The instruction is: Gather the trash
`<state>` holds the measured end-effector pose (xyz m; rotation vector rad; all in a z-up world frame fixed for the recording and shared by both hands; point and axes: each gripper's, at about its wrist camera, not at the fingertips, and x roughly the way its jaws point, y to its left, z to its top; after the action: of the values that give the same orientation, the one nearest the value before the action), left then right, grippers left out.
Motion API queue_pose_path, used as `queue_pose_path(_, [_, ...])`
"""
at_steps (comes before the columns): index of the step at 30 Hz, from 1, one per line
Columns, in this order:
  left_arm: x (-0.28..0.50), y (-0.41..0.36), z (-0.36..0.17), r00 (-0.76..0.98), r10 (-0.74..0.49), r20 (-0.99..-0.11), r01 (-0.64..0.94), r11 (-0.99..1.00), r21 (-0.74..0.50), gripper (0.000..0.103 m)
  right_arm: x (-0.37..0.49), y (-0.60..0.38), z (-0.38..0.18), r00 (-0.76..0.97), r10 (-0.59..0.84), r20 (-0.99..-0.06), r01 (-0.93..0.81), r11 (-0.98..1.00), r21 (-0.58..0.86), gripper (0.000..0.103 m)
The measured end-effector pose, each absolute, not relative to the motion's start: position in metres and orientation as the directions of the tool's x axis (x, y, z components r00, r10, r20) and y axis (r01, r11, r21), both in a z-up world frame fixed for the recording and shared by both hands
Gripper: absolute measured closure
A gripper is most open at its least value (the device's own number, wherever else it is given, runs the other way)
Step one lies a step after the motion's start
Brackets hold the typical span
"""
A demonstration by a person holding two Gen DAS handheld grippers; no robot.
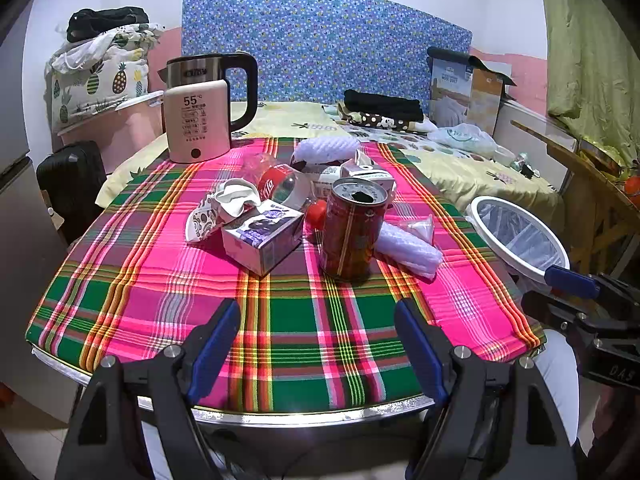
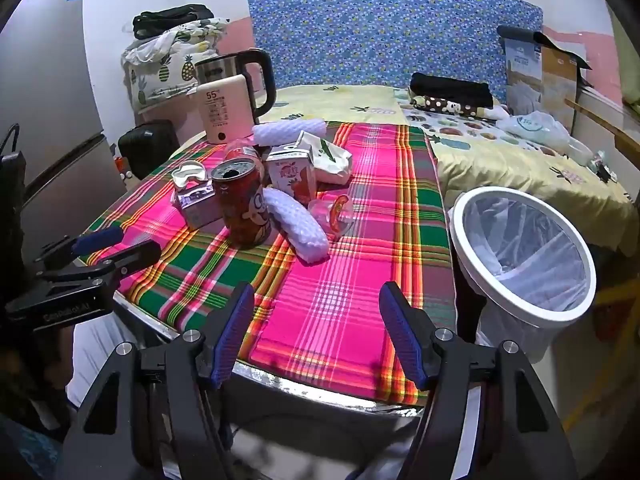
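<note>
A lived-in bedroom — a bed [image 2: 520, 160] with a floral headboard [image 2: 392, 28] fills the back, folded clothes [image 2: 452, 90] on it. A kettle [image 1: 212, 104] stands on the plaid-covered tabletop [image 1: 280, 320], a fridge [image 2: 44, 92] beside it — plainly someone's home.

Bright, even indoor light fills both fisheye views, with colours strongly saturated on the plaid tablecloth [image 1: 280, 320]. Shadows are soft and short, falling just beside the red can [image 1: 354, 232]. Straight lines bow towards the edges, corners go black, and far objects look slightly soft.
</note>
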<state>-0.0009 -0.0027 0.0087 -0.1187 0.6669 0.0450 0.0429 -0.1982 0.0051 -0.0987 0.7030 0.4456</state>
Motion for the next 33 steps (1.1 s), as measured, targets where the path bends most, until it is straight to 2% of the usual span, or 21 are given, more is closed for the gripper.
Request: queue_pose_path(33, [-0.005, -0.0005, 0.014, 0.796, 0.011, -0.606, -0.077, 0.994, -0.083, 0.022, 0.0407, -0.1975, 0.0063, 0.674, 0.363, -0.644, -0.427, 0.902, 0.062, 0.037])
